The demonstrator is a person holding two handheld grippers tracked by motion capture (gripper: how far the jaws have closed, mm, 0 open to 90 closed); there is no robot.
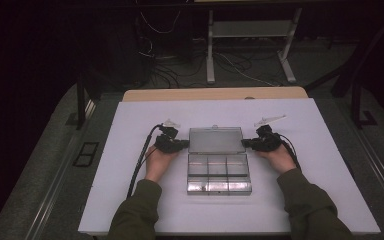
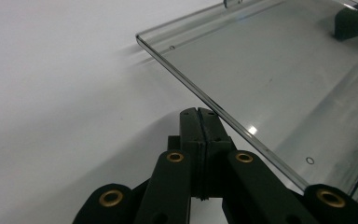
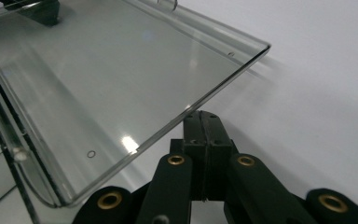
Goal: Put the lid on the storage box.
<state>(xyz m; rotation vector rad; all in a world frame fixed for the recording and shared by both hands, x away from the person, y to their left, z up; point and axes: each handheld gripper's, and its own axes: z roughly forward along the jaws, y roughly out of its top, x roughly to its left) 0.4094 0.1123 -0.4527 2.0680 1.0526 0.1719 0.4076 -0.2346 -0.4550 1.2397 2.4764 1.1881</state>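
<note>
Tongs (image 2: 198, 112) (image 3: 204, 114) on both sides press together emptily, tips touching the clear lid's (image 1: 216, 139) side edges.

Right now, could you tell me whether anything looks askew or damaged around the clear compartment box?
Nothing stands out: the clear compartment box sits square on the white table, its lid open, undamaged, with both shut grippers at its side edges.

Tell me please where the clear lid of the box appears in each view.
High view: lid at centre, lying open beyond the box's compartments.
Left gripper view: lid upper right.
Right gripper view: lid upper left.
Shared landmark: the white table.
</note>
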